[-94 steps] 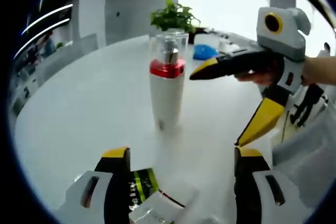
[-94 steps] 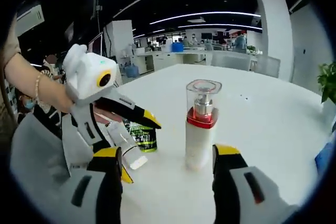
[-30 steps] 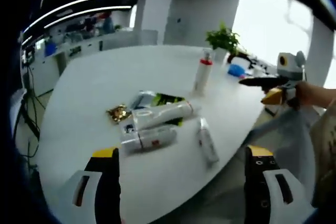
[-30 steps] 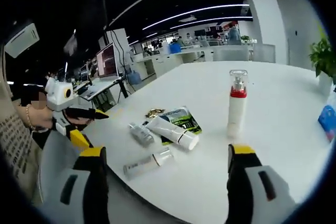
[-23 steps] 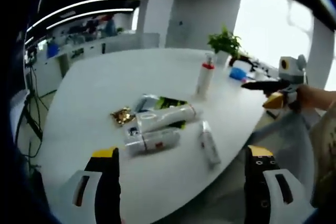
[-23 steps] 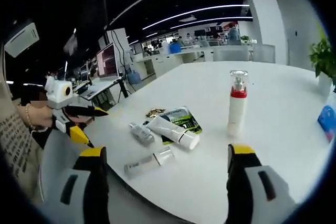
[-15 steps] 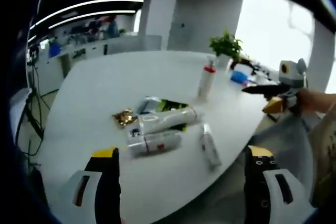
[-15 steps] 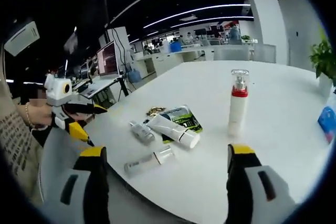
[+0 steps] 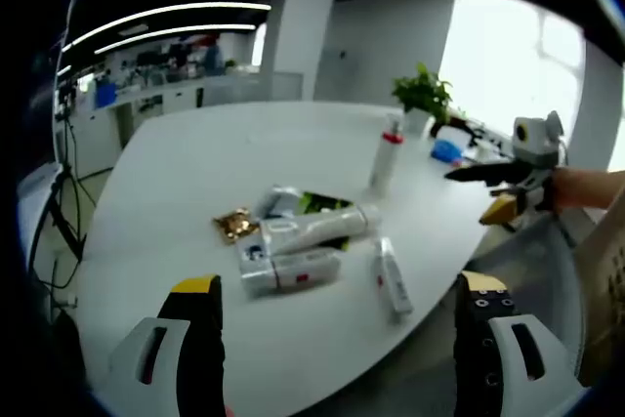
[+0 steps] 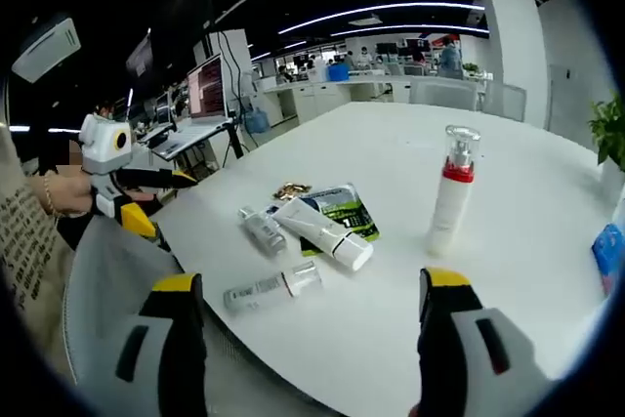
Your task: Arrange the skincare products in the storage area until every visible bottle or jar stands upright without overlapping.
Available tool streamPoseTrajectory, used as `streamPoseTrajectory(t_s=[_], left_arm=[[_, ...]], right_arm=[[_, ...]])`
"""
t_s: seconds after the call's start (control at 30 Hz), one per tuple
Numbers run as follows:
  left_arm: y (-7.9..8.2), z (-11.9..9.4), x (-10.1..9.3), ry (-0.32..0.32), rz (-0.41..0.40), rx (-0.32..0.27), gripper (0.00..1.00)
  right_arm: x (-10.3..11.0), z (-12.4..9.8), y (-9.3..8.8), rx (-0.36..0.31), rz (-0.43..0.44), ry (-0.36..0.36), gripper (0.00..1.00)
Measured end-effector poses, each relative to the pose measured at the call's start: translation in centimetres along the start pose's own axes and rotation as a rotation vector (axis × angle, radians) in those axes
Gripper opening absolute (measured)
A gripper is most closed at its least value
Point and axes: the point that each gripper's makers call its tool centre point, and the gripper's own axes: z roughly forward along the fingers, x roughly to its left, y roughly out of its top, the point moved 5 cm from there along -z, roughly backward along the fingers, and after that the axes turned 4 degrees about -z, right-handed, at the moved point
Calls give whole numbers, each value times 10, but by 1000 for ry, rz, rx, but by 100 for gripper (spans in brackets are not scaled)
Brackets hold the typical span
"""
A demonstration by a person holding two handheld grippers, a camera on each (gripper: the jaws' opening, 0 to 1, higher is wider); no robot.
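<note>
A white pump bottle [image 9: 385, 155] [image 10: 451, 200] with a red band and clear cap stands upright on the white round table [image 9: 176, 173]. Near it lie a white tube [image 9: 318, 227] [image 10: 322, 231], a red-labelled bottle [image 9: 289, 269] [image 10: 266, 288] and a small bottle [image 9: 391, 280] [image 10: 262, 229], all on their sides. The tube rests over a green sachet [image 9: 314, 204] [image 10: 348, 206]. My left gripper [image 9: 342, 339] [image 10: 125, 200] is open, off the table's edge. My right gripper [image 10: 312, 339] [image 9: 500, 190] is open too, held back from the table.
A crumpled gold packet [image 9: 234, 225] [image 10: 290, 189] lies beside the pile. A potted plant [image 9: 422, 95] and a blue object [image 9: 447, 150] [image 10: 609, 253] sit at the table's far side. Desks with monitors [image 10: 210, 85] stand behind.
Both grippers have drawn far back from the pump bottle, from close range to beyond the table edge. In the last second both views shifted slightly; the products have not moved.
</note>
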Motion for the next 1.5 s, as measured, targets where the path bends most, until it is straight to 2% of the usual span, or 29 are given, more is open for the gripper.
streamPoseTrajectory(t_s=[0.2, 0.5, 0.97, 1.27, 1.5], left_arm=[[0, -1, 0, -4, 4, -3, 96], [-1, 0, -1, -16, 10, 4, 96], [-3, 1, -1, -23, -7, 14, 96], [-2, 0, 1, -22, -35, 3, 95], [-2, 0, 2, -19, -55, -4, 95]], right_arm=[[-3, 15, 1, 80, -34, 34, 89], [-9, 45, 13, 124, -136, 80, 89], [-15, 94, 22, 245, -278, 168, 85], [-17, 121, 25, 297, -354, 204, 81], [-17, 147, 23, 339, -394, 223, 75]])
